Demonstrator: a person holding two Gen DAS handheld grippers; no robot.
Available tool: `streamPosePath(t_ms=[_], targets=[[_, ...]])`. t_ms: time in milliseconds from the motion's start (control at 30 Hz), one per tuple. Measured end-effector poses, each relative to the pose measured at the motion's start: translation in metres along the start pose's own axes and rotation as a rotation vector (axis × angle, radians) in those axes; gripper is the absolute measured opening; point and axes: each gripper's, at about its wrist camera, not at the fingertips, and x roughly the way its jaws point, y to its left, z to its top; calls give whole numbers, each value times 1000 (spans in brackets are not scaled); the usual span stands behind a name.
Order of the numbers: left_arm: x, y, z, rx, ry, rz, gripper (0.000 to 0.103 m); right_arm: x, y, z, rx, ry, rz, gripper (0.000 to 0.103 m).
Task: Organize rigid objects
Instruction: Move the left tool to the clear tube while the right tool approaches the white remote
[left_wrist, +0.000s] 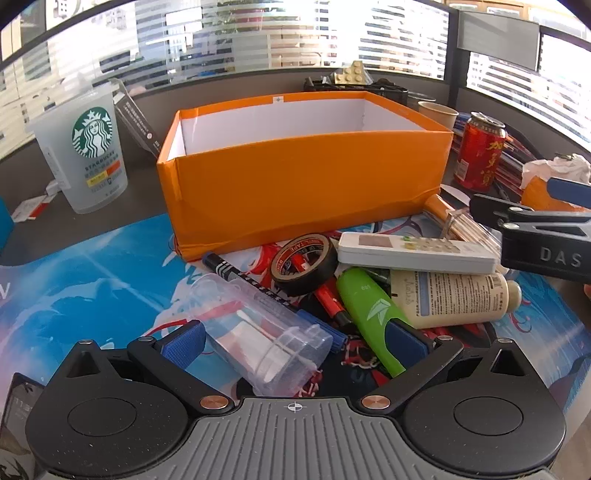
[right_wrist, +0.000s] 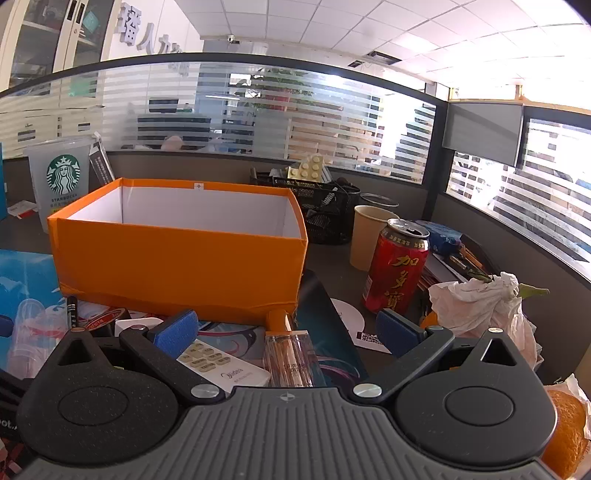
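Both claws stood open and held nothing. In its own wrist view the left claw (left_wrist: 293, 341) hovered low over a heap of small things in front of the orange box (left_wrist: 303, 184), its blue pads spread to either side of a clear plastic tube (left_wrist: 262, 332) and a green bottle (left_wrist: 369, 314). Behind these lay a roll of black tape (left_wrist: 304, 264), a white remote control (left_wrist: 417, 251), a cream bottle (left_wrist: 458, 299) on its side, a black pen (left_wrist: 236, 275) and a red marker (left_wrist: 330, 299), all crowded together on the printed mat (left_wrist: 92, 280) that covered the worktop (left_wrist: 140, 206). The remote rested partly on top of the cream bottle.

From the right wrist view, the right claw (right_wrist: 290, 334) was spread above the remote's button end (right_wrist: 218, 363) and a clear perfume bottle with an orange cap (right_wrist: 290, 354), just in front of the box (right_wrist: 177, 258), whose white inside showed nothing. A red drink can (right_wrist: 397, 266) and a paper cup (right_wrist: 369, 236) stood to the right of the box, a Starbucks cup (right_wrist: 61, 181) behind its left corner.
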Motion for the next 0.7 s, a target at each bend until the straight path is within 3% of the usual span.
streamPosePath(t_ms=[267,500,600,700], targets=[[-10,-5,-5,15,-19,-5,103,2,-4,-3,-5,9,1,103],[-29,-6,-17,2,-111,-57,103,-7,-26,-16,32,-13,64,103],[-28,-15,-19,16,-86,-92,103,-6,-35,-22,59,-4,80,103],[-25,-26,-22,41,-83,-55,103,-6,-39,-25,66,-10,94,103]])
